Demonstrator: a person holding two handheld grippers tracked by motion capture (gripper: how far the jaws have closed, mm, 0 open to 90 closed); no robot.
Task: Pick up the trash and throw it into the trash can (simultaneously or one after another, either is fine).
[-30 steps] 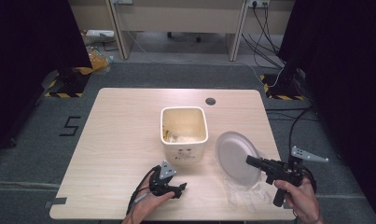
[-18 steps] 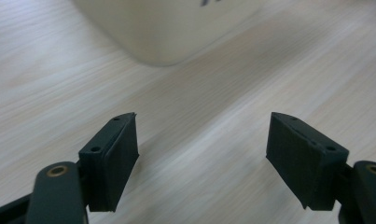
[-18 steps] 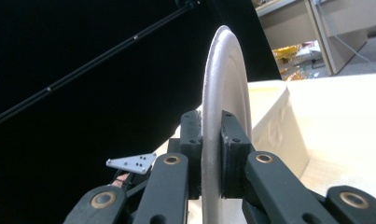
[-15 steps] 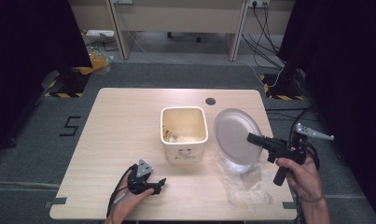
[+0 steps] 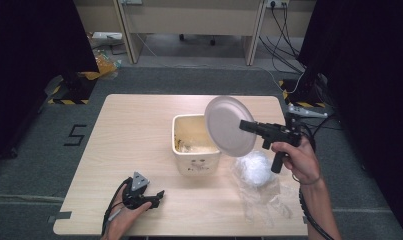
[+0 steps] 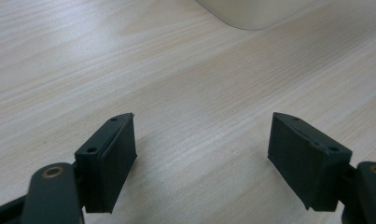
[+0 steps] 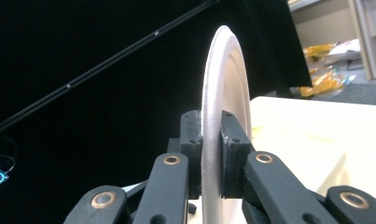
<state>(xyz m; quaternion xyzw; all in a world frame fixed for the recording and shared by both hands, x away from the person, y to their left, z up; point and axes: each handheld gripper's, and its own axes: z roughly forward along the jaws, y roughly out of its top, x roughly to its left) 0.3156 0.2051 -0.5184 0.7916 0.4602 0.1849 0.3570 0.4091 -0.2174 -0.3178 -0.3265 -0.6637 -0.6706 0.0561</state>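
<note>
A white paper plate (image 5: 223,120) stands tilted on edge above the right rim of the cream bin (image 5: 195,161). My right gripper (image 5: 243,125) is shut on its rim. In the right gripper view the two pads clamp the plate (image 7: 226,70) at my right gripper (image 7: 211,122), with the bin (image 7: 311,135) just beyond. My left gripper (image 5: 158,194) lies low over the table near its front left edge. Its jaws have just been opening. In the left gripper view my left gripper (image 6: 203,122) holds nothing, and bare wood shows between the pads, with the bin's base (image 6: 253,11) ahead.
Crumpled clear plastic wrap (image 5: 256,175) lies on the table (image 5: 134,125) to the right of the bin, under my right hand. The bin holds some pale scraps. A round cable hole sits at the table's far edge behind the plate.
The right gripper has lifted the plate from the table, tipped it on edge and carried it up toward the bin. The left hand has slid left along the front edge, its jaws wider.
</note>
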